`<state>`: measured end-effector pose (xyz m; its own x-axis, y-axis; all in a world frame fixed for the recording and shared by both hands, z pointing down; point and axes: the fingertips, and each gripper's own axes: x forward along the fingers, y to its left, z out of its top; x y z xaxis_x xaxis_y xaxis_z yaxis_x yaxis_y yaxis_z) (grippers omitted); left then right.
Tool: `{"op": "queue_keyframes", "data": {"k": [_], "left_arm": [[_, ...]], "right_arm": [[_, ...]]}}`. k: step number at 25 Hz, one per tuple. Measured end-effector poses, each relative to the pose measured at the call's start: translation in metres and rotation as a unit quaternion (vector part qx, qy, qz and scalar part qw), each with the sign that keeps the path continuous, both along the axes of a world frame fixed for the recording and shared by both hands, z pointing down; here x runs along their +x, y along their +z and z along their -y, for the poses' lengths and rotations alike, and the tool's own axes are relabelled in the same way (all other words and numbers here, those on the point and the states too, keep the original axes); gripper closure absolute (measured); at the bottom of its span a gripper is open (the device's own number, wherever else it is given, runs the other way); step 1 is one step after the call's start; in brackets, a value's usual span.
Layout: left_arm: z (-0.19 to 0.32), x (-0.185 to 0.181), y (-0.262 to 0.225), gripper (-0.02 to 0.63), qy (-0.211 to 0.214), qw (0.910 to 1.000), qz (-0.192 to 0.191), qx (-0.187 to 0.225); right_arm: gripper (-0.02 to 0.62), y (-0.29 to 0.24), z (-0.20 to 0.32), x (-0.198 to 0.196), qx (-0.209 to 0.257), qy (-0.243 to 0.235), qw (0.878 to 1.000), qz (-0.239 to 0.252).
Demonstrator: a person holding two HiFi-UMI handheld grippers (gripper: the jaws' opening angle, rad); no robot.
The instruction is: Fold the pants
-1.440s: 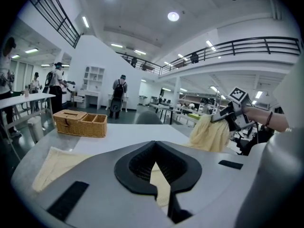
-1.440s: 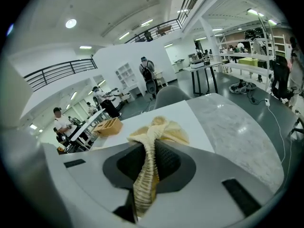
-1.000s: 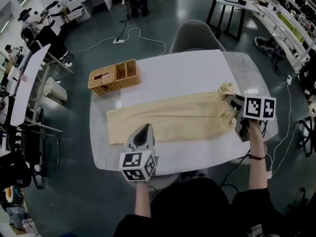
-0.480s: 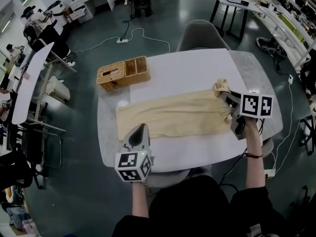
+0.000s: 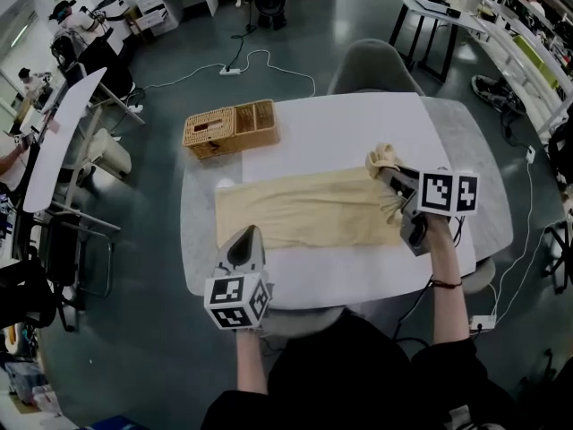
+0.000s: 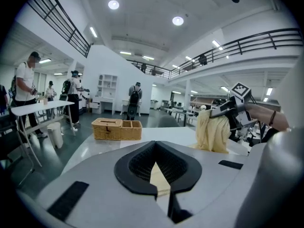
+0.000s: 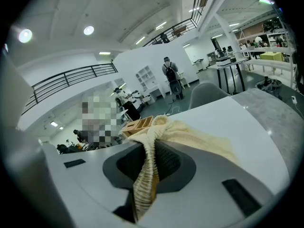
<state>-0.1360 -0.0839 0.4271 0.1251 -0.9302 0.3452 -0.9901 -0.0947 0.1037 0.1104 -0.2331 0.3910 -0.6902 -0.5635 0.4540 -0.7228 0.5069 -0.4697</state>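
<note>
Cream pants [image 5: 304,209] lie lengthwise across the white table [image 5: 340,128]. My right gripper [image 5: 392,179] is shut on their ribbed waistband end, which it holds bunched and lifted off the table at the right. In the right gripper view the waistband [image 7: 145,170] runs down between the jaws of the gripper [image 7: 147,175]. From the left gripper view the lifted cloth [image 6: 211,132] hangs from that gripper. My left gripper [image 5: 250,233] sits over the pants' front edge near the leg end, jaws together. A cream wedge shows in the slit of the gripper [image 6: 156,167]; I cannot tell if cloth is pinched.
A wicker basket [image 5: 231,128] stands at the table's far left corner. A grey chair [image 5: 372,65] is pushed in at the far side. People stand at other tables [image 6: 28,108] in the background. A cable [image 5: 269,61] lies on the floor.
My right gripper has carried the waistband end leftward over the pants, shortening the flat part. The left gripper has shifted left along the front edge toward the leg end.
</note>
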Motion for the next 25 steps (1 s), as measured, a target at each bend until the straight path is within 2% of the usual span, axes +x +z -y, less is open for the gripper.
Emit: {"op": "queue_keyframes", "data": {"k": [5,13,25], "left_arm": [[-0.008,0.004,0.0,0.598,-0.024,0.9997,0.004,-0.009],[-0.011,-0.027,0.005,0.598,-0.055,0.9984,0.001,-0.013],[-0.023,-0.048,-0.001,0.598,-0.09,0.9957,0.008,-0.018]], "right_arm": [[0.546,-0.001,-0.002,-0.012,-0.007,-0.027,1.0,0.012],[0.546,0.002,-0.006,-0.068,-0.016,-0.073,0.997,0.025],[0.546,-0.015,-0.008,-0.105,-0.02,-0.114,0.992,0.057]]}}
